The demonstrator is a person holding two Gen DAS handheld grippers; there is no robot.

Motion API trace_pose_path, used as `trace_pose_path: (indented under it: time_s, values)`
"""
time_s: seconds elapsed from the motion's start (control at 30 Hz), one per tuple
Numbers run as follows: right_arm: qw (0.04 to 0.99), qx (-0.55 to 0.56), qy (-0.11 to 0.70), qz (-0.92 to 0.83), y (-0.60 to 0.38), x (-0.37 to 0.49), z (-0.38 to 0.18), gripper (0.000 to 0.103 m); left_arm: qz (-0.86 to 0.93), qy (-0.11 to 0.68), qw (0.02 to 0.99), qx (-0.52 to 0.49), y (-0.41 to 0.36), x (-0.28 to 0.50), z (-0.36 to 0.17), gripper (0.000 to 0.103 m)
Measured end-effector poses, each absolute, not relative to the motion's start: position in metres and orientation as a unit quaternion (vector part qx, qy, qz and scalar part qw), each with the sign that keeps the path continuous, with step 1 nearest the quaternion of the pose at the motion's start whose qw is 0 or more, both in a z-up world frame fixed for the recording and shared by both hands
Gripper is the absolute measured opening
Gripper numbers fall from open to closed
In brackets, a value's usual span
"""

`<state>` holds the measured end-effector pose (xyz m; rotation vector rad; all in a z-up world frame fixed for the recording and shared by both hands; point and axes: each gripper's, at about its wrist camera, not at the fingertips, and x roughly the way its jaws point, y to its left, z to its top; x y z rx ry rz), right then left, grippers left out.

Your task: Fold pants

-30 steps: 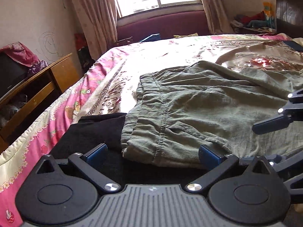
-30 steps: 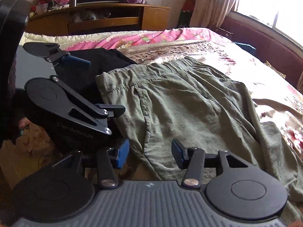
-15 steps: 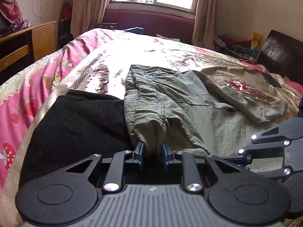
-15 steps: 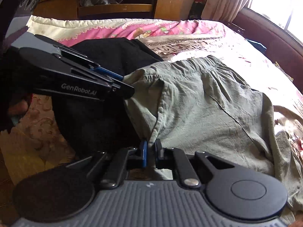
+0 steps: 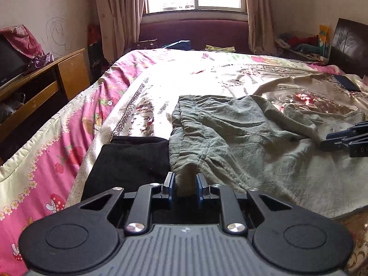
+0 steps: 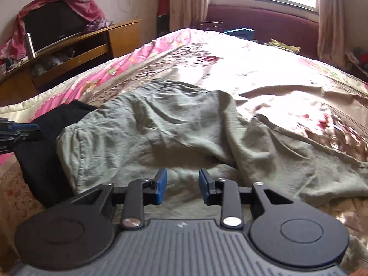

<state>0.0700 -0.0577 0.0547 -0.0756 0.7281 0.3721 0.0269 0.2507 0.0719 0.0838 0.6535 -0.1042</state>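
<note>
Olive-green pants (image 5: 241, 135) lie rumpled across a floral bedspread (image 5: 207, 78), spreading ahead and to the right of the left gripper (image 5: 185, 184), whose blue pads pinch a bunched fold of the waistband, the jaws easing slightly apart. Just left of that grip lies a black garment (image 5: 128, 158). The right gripper (image 6: 181, 184) hovers above the pants with its jaws opening and nothing pressed between them, only cloth lying beneath and ahead.
</note>
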Motion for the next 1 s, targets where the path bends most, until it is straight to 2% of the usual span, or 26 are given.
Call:
trace_pose_path:
  time_s: [0.07,0.17,0.23,0.37,0.67,0.77,0.9,0.97,1.0]
  values:
    - [0.92,-0.04,0.362,0.142,-0.096,0.091,0.051,0.033,-0.066,0.311,0.947,0.042,0.239,0.038,0.081,0.043]
    - [0.918,-0.057,0.373,0.123,-0.13,0.13,0.05,0.034,-0.085,0.31,0.946,0.043,0.227,0.067,0.089,0.047]
    - [0.919,-0.063,0.366,0.134,-0.136,0.151,0.05,0.034,-0.094,0.307,0.946,0.048,0.226,0.094,0.093,0.049]
    - [0.913,-0.064,0.365,0.17,-0.122,0.209,0.042,0.042,-0.106,0.319,0.941,0.038,0.235,0.169,0.088,0.057]
    - [0.89,-0.068,0.398,0.214,-0.098,0.305,-0.002,0.051,-0.113,0.399,0.909,0.043,0.236,0.348,0.022,0.063]
    - [0.877,-0.048,0.415,0.236,-0.102,0.317,-0.013,0.055,-0.103,0.432,0.896,0.028,0.239,0.38,-0.005,0.063]
    - [0.871,-0.038,0.415,0.26,-0.102,0.32,-0.021,0.066,-0.106,0.425,0.899,0.022,0.23,0.396,-0.014,0.073]
    - [0.872,-0.05,0.411,0.261,-0.099,0.317,-0.022,0.065,-0.097,0.429,0.897,0.034,0.225,0.4,-0.016,0.075]
    - [0.873,-0.054,0.409,0.26,-0.098,0.316,-0.022,0.057,-0.094,0.428,0.898,0.044,0.221,0.4,-0.015,0.072]
